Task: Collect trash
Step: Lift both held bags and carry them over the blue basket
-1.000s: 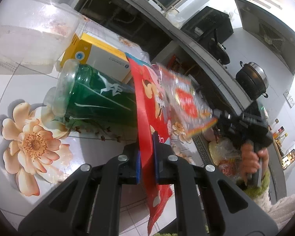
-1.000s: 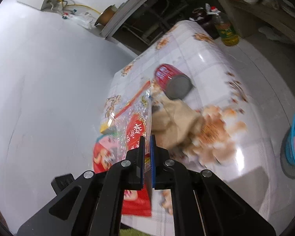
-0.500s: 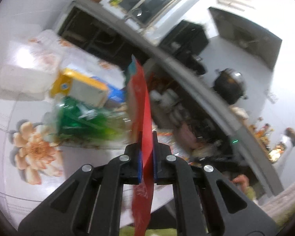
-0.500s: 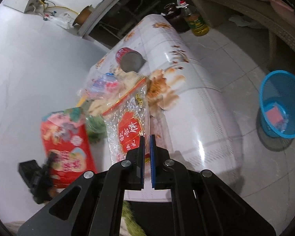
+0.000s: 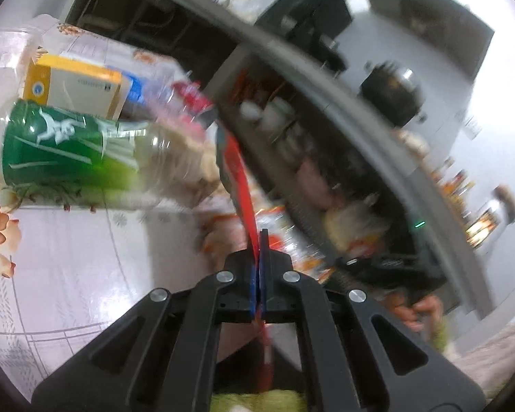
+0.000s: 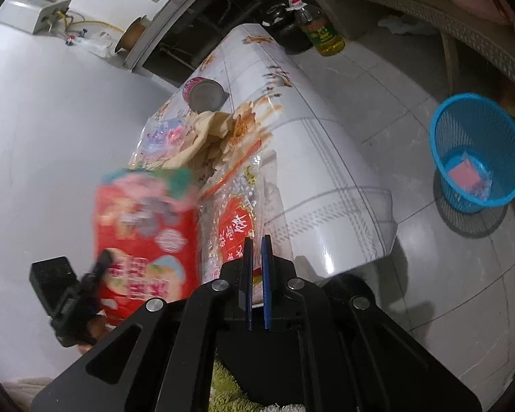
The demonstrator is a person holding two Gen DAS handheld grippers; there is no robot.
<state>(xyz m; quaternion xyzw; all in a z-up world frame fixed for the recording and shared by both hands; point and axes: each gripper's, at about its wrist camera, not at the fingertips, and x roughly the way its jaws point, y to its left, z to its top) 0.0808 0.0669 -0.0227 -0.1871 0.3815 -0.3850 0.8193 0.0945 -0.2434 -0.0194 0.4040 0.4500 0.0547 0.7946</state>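
left gripper point(image 5: 259, 237) jaws clenched on red wrapper point(image 5: 244, 185), right gripper point(image 6: 256, 243) clamped on clear snack bag point(image 6: 235, 213), blue basket point(image 6: 477, 151) on floor nearby.

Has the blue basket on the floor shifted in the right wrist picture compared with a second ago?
Yes in the picture: the blue basket sits higher and farther in from the right edge, beside the table. The camera moved; the basket itself probably did not.
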